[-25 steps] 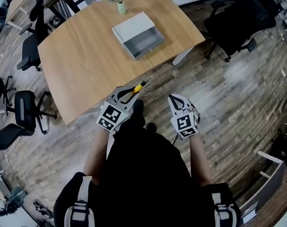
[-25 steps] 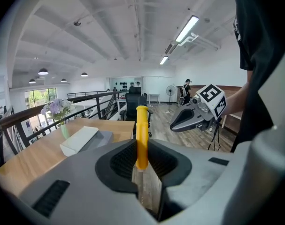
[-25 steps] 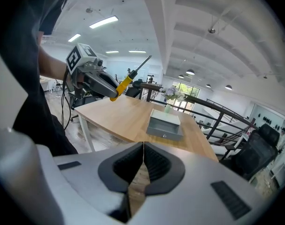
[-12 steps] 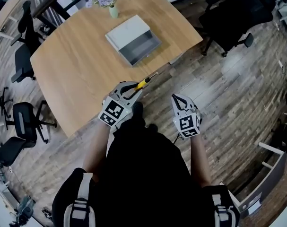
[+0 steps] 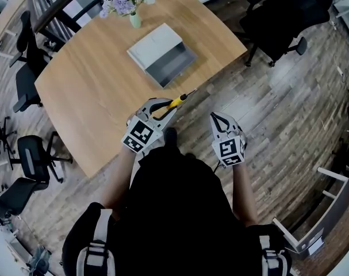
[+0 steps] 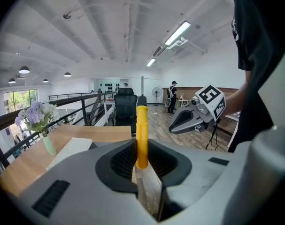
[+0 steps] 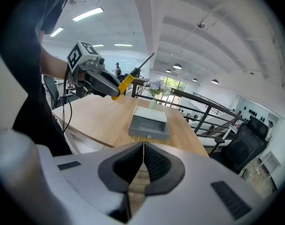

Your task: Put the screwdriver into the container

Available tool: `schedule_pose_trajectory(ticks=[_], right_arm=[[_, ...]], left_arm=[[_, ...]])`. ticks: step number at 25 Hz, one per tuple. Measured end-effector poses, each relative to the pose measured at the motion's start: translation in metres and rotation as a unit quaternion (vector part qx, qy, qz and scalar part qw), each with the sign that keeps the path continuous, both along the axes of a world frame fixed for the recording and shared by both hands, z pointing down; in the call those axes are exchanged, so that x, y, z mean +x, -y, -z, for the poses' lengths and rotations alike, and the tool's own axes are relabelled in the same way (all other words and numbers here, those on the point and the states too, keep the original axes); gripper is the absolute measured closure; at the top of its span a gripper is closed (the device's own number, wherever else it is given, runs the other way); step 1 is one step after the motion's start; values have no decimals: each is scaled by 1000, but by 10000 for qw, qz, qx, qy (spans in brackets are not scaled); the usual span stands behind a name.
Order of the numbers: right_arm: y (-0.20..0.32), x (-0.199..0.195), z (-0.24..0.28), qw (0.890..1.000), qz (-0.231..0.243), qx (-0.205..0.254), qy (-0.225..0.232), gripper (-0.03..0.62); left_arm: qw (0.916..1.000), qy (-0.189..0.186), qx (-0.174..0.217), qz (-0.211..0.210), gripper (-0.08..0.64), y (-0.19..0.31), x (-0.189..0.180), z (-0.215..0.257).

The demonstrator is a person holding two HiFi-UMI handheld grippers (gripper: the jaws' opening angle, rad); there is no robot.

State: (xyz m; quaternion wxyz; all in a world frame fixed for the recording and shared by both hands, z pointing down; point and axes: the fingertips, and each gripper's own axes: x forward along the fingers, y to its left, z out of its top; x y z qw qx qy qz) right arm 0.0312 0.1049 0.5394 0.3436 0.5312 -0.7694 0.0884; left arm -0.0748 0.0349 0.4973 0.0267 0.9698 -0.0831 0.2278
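Screwdriver (image 5: 176, 102): yellow handle clamped between the jaws of my left gripper (image 5: 164, 109), held at the near edge of the table (image 5: 88, 96), shaft pointing up and away. Container (image 5: 153, 43): grey, open, on the table, well apart. Right gripper (image 5: 215, 117): jaws pressed together, nothing between them.

You stand in an open-plan office: wooden meeting table (image 5: 88, 96), swivel chairs (image 5: 31, 148) (black, on castors), ceiling strip lights (image 6: 179, 33), apparently a mezzanine railing (image 7: 211, 108).
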Motion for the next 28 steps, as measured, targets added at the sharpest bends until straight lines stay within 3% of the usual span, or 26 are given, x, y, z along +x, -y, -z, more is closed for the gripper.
schedule_pose_trajectory(ticks=[18, 28], right_arm=[[25, -6, -2, 9999, -118, -8, -98, 568], [57, 24, 6, 9993, 331, 143, -57, 568]], left_arm=[[9998, -33, 1, -187, 476, 22, -6, -2], [9991, 33, 42, 411, 476, 40, 8, 0]])
